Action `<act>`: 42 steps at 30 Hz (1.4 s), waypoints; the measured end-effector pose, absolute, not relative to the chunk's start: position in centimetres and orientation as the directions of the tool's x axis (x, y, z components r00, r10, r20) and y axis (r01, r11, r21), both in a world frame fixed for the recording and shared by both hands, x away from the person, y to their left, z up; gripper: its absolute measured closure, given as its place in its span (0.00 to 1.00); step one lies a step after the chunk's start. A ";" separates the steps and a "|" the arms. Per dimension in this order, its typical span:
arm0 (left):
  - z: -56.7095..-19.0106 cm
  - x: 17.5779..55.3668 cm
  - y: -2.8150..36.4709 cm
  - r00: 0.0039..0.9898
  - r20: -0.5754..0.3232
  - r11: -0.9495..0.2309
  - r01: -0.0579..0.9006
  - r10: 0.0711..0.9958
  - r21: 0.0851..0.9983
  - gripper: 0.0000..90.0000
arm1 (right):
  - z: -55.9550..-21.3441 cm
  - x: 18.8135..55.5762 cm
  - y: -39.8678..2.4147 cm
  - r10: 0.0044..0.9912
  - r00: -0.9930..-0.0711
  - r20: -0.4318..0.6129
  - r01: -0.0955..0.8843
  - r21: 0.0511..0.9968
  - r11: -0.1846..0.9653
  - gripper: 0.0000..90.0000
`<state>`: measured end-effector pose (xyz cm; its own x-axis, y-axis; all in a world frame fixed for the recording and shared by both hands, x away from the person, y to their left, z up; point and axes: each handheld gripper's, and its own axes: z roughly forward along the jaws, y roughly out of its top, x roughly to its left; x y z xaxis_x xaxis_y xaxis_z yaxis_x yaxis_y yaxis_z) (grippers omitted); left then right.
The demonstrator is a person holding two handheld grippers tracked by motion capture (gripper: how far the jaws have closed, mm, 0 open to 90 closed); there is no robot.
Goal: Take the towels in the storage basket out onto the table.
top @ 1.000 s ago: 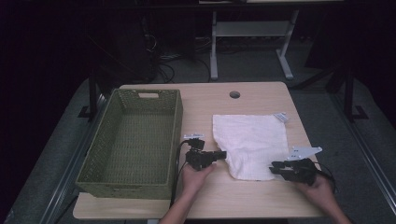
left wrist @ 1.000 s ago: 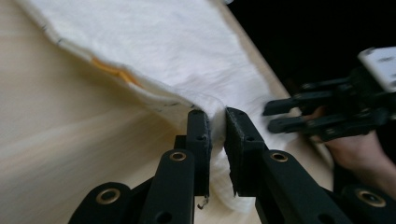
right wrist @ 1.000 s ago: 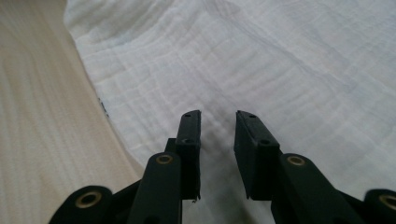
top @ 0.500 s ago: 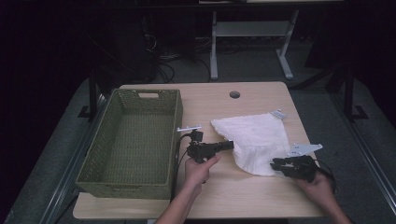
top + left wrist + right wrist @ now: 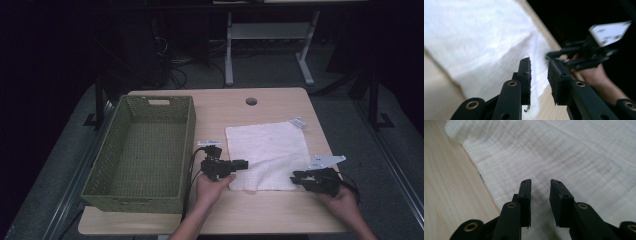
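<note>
A white cloth [image 5: 270, 150] lies spread flat on the right half of the wooden table [image 5: 220, 105]. My left gripper [image 5: 246, 164] points right over the cloth's front left corner. Its jaws have just been opening, and in the left gripper view [image 5: 539, 62] they stand apart with the cloth [image 5: 474, 37] beneath them and nothing pinched. My right gripper [image 5: 296, 177] points left at the front right corner. In the right gripper view its jaws [image 5: 540, 182] are parted just above the cloth [image 5: 574, 152], gripping nothing.
A green woven basket [image 5: 107, 150] stands on the table's left half, close beside my left hand. A small label [image 5: 297, 122] sticks out at the cloth's far right corner. A cable hole [image 5: 251, 101] sits near the far edge, with dark floor and stands beyond.
Half a second ago the left gripper held the cloth's left side raised and skewed. Now it has come back down, and the cloth lies flat and square. The right gripper stayed put.
</note>
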<state>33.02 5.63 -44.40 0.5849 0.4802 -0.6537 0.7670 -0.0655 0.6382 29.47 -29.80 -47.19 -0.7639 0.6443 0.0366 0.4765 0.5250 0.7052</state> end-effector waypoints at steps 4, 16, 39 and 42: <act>-45.2 32.6 5.3 0.587 -0.622 -0.124 0.771 0.518 0.625 0.82 | -47.1 29.0 -29.9 0.633 -0.773 0.030 0.469 0.698 0.540 0.80; -46.5 30.4 5.0 0.623 -0.503 -0.314 0.761 0.599 0.568 0.81 | -47.1 25.4 -30.1 0.605 -0.796 0.036 0.449 0.704 0.549 0.80; -46.7 27.0 5.9 0.638 -0.453 -0.352 0.745 0.623 0.567 0.81 | -47.5 22.2 -30.8 0.601 -0.797 0.062 0.446 0.731 0.516 0.80; -46.5 26.5 5.9 0.643 -0.450 -0.363 0.743 0.619 0.563 0.81 | -47.4 21.9 -30.8 0.597 -0.799 0.073 0.452 0.728 0.516 0.78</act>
<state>26.49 5.88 -46.55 0.6434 0.6191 -0.4503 0.7429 -0.3628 0.5626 21.89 -30.83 -47.42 -0.7987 0.5973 0.0726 0.4519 0.5159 0.7277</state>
